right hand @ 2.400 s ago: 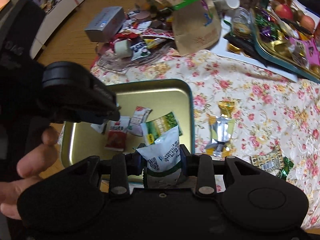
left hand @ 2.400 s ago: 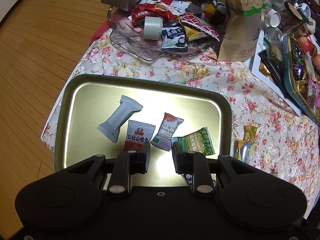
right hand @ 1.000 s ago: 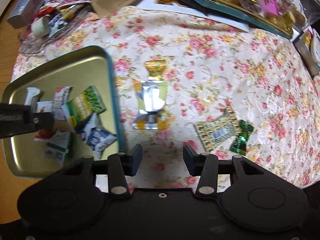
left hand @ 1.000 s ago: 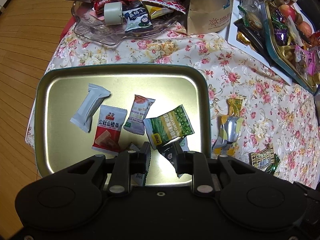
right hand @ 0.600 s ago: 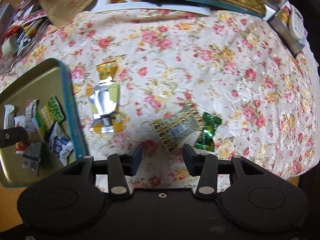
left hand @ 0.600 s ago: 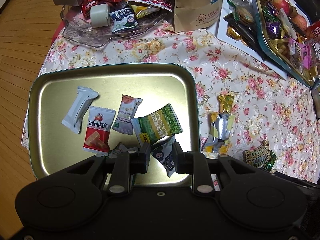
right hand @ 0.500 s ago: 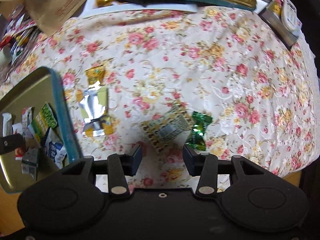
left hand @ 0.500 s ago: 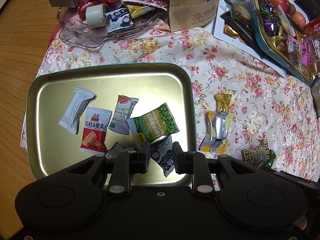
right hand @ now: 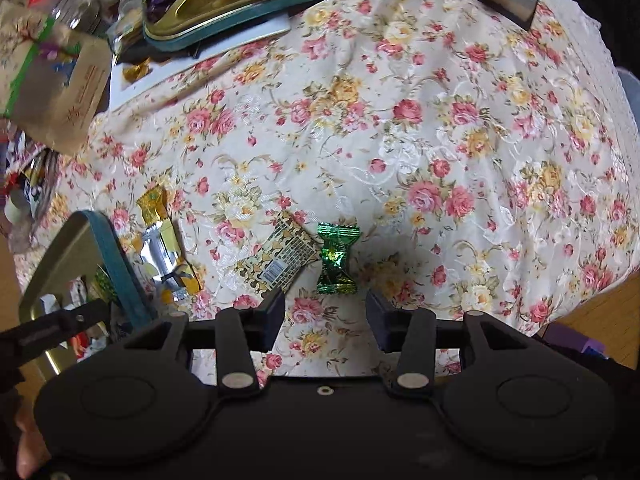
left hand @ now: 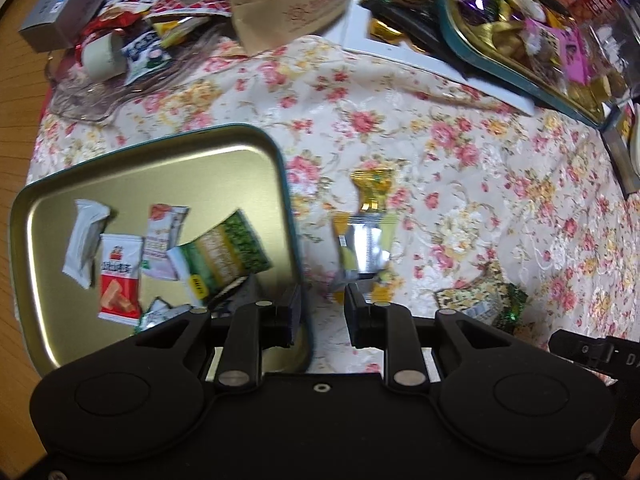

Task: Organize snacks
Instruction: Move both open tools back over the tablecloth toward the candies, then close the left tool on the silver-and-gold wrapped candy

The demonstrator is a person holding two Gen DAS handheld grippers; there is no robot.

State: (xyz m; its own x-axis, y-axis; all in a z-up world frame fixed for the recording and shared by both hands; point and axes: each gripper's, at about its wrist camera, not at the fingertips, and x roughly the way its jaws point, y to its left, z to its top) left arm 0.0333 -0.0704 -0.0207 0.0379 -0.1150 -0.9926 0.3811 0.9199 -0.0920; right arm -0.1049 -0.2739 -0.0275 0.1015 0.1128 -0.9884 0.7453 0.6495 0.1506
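Note:
A gold tray (left hand: 160, 168) with a teal rim sits on the floral tablecloth and holds several snack packets, among them a green pea packet (left hand: 224, 256) and a red packet (left hand: 120, 276). My left gripper (left hand: 322, 312) is open and empty over the tray's right edge, just short of a silver and yellow packet (left hand: 366, 248). My right gripper (right hand: 326, 314) is open and empty, just short of a green candy (right hand: 336, 258). A gold patterned packet (right hand: 276, 262) lies touching the candy's left side. The silver packet also shows in the right wrist view (right hand: 162, 248).
A clear dish (left hand: 92, 96) of snacks, a grey box (left hand: 64, 4) and a brown paper bag (left hand: 288, 4) stand at the back. A second tray (left hand: 516, 44) full of sweets lies at the back right. The table edge (right hand: 600, 292) is close on the right.
The right gripper dropped its white packet into the tray, opened, and swung right over the green candy. The left gripper shifted right from the tray's middle to its right edge.

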